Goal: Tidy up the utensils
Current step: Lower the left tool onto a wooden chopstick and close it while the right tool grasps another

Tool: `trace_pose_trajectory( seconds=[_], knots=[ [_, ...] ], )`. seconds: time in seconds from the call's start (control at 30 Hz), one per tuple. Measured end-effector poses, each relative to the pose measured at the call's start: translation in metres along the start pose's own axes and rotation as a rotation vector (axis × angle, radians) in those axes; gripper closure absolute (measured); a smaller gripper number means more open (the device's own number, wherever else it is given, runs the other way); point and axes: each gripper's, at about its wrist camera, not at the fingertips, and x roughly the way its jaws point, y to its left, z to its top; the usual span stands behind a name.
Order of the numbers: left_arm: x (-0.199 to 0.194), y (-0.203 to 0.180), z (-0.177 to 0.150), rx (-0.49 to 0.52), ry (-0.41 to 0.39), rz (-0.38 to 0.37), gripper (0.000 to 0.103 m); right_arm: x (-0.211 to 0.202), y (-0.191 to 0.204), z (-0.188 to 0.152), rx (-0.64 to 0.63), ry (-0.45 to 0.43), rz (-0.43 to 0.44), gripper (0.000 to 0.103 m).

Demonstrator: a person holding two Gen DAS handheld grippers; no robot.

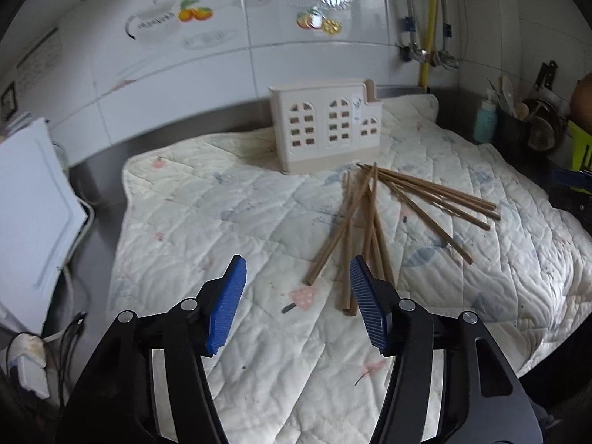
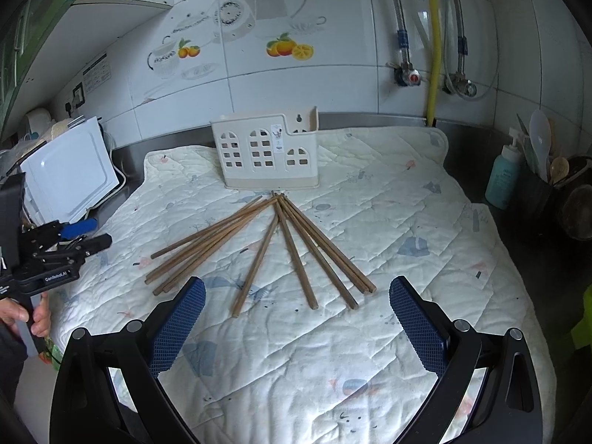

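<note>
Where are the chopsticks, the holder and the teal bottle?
chopsticks (image 2: 259, 251): right wrist view, mid-shaft of the fan.
holder (image 2: 264, 155): right wrist view, windowed front wall.
teal bottle (image 2: 502, 181): right wrist view, bottle body.

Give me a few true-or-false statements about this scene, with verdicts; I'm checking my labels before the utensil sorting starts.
1. The chopsticks lie fanned out on the quilted mat. True.
2. The house-shaped holder already holds chopsticks. False: none show in it; all lie on the mat.
3. The right hand-held gripper is shut on a chopstick. False: it is open and holds nothing.
4. The left hand-held gripper is open. True.
5. The holder stands at the mat's far side, near the tiled wall. True.
</note>
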Motion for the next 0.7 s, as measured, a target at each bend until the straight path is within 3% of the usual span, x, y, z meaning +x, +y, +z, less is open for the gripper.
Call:
trace_pose_trajectory(
  seconds=[0.23, 0.3, 0.37, 0.57, 0.7],
  knots=[
    [0.048, -0.007, 0.002, 0.066, 0.077, -0.062, 0.045, 0.023, -0.02, 0.001, 0.036, 0.029, 0.018, 0.009],
    [0.058, -0.008, 0.004, 0.081, 0.093, -0.074, 0.045, 0.031, -0.025, 0.002, 0.036, 0.043, 0.025, 0.022],
    [0.07, -0.005, 0.006, 0.087, 0.117, -0.097, 0.045, 0.039, -0.03, 0.003, 0.039, 0.064, 0.027, 0.025],
    [0.098, -0.003, 0.009, 0.122, 0.168, -0.123, 0.061, 0.058, -0.041, 0.005, 0.052, 0.092, 0.037, 0.035],
    [0.107, -0.003, 0.01, 0.113, 0.181, -0.163, 0.078, 0.069, -0.046, 0.004, 0.059, 0.106, 0.04, 0.043]
  ],
)
